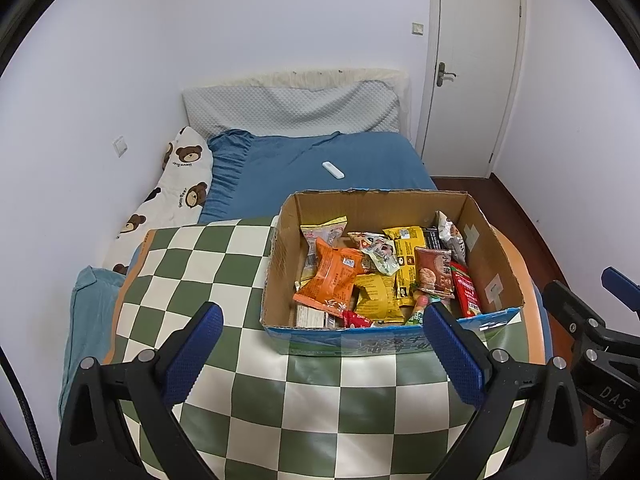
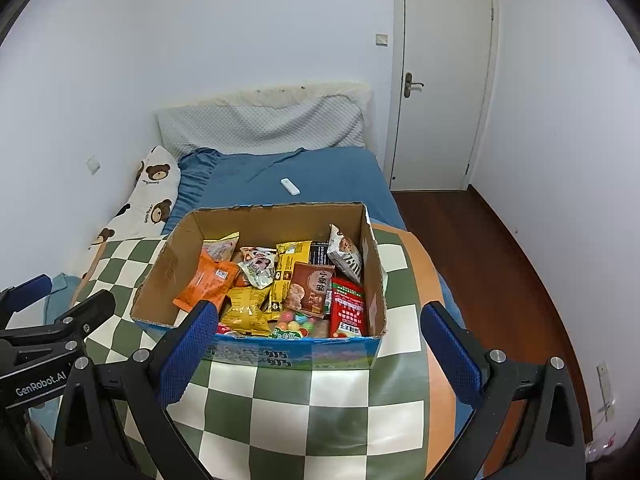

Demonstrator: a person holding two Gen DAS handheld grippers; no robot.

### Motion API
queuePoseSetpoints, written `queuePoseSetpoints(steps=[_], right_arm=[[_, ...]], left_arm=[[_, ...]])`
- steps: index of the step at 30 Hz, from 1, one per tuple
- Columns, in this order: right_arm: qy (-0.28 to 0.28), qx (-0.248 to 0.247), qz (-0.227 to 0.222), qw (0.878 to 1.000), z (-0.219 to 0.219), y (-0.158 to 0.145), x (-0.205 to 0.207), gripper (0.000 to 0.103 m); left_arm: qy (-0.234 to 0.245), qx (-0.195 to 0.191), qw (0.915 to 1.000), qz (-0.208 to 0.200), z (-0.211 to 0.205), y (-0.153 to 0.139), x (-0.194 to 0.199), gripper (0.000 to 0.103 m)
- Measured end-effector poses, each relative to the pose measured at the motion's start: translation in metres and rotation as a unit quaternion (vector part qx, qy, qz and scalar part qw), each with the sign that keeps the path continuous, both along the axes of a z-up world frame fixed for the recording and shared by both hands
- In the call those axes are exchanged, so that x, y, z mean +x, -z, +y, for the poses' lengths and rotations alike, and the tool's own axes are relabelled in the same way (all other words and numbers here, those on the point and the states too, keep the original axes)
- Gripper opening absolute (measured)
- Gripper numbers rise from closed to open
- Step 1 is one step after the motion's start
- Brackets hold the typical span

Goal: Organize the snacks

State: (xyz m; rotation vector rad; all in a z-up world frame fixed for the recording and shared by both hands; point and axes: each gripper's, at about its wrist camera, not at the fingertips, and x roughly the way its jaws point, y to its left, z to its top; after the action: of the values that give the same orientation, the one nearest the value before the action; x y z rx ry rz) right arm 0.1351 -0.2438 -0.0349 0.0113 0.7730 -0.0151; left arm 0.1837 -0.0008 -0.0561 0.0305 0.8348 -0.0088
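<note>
Left gripper [image 1: 320,332] and right gripper [image 2: 314,332] hover empty, jaws spread wide, over the checkered table's [image 1: 208,264] near edge. The cardboard box [image 1: 276,252] of snacks sits straight ahead toward the right edge. The orange packet [image 1: 332,276] lies leftmost, long axis running away; nothing blocks either gripper

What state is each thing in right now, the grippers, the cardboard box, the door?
Left gripper: open, empty.
Right gripper: open, empty.
Brown cardboard box: top open, holding snack packets.
Orange snack packet: sealed, lying in box.
White door: closed.
</note>
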Motion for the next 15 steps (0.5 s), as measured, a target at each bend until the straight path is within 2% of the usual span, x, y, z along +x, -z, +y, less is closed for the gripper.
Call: queuePoseSetpoints(steps=[15], right_arm=[[-0.001,0.005,-0.003,1.000,0.0030,-0.0027,-0.0011,0.103]], left_arm=[[0.000,-0.002,1.0000,-0.006,0.0037,-0.0071,-0.0034,0.102]])
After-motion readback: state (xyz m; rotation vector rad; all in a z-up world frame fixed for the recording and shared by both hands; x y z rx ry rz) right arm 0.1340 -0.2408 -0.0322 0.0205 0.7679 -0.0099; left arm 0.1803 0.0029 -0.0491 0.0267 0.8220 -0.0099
